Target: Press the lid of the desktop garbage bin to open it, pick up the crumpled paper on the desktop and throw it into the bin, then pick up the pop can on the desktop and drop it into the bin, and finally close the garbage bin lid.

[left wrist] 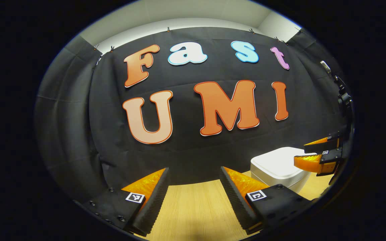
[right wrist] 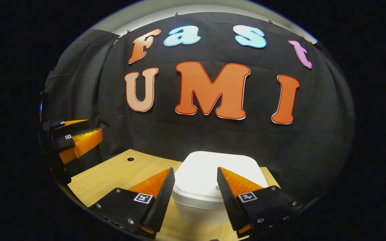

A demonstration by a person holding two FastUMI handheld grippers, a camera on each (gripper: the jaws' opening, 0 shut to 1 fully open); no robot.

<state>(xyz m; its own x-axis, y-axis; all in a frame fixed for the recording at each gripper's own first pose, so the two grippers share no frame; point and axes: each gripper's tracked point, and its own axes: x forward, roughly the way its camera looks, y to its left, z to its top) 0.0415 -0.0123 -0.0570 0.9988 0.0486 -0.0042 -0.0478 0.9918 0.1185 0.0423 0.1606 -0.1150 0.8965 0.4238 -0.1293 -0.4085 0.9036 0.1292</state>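
Observation:
The white desktop bin (right wrist: 220, 161) stands on the wooden table with its lid down. My right gripper (right wrist: 195, 170) hovers just in front of and above it, open, the lid showing through the gap between its fingers, which hold nothing. In the left gripper view the bin (left wrist: 275, 165) sits to the right, with the right gripper (left wrist: 308, 153) over its right edge. My left gripper (left wrist: 194, 174) is open and holds nothing above bare table, left of the bin. It also appears at the far left of the right gripper view as the left gripper (right wrist: 94, 129).
The wooden table (right wrist: 112, 174) runs back to the black cloth wall right behind the bin. A small round hole (right wrist: 131, 159) sits in the tabletop near the back left. Bare wood (left wrist: 193, 207) lies under the left gripper.

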